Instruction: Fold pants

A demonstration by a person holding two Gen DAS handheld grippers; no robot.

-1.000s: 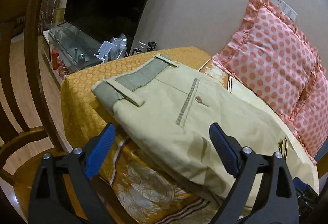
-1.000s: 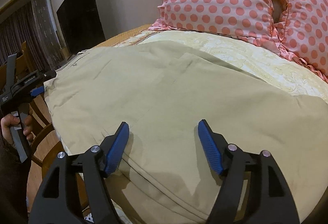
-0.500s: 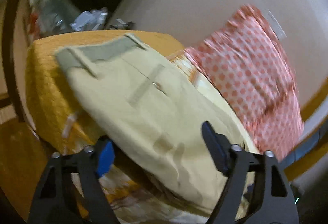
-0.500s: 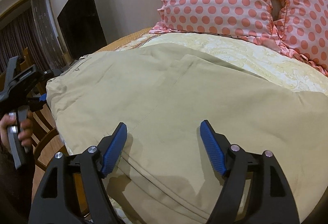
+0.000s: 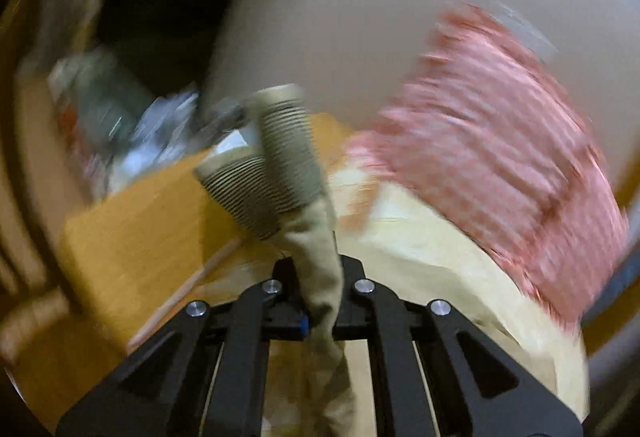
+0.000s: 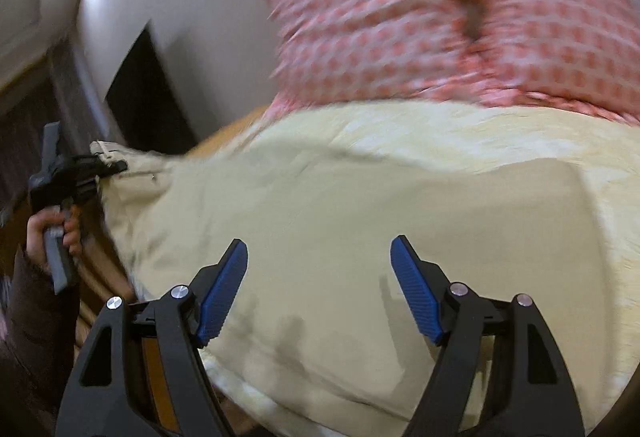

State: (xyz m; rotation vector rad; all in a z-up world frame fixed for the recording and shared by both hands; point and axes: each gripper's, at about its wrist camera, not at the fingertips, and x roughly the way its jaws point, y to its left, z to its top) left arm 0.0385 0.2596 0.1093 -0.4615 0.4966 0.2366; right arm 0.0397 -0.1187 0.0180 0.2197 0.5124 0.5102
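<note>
The beige pants lie spread on the bed. My left gripper is shut on the pants' waist end, and the ribbed grey waistband sticks up past the jaws. The left wrist view is blurred. In the right wrist view the left gripper grips the waist corner at the far left. My right gripper is open, with its blue pads just above the pants near the front edge of the cloth.
Pink polka-dot pillows stand against the wall behind the pants. A yellow patterned bedsheet and an orange cover lie under them. A dark TV and cluttered stand are at the left.
My left gripper moved in to the waist of the pants and shut on it, lifting the waistband. My right gripper stayed open above the cloth and shifted a little.
</note>
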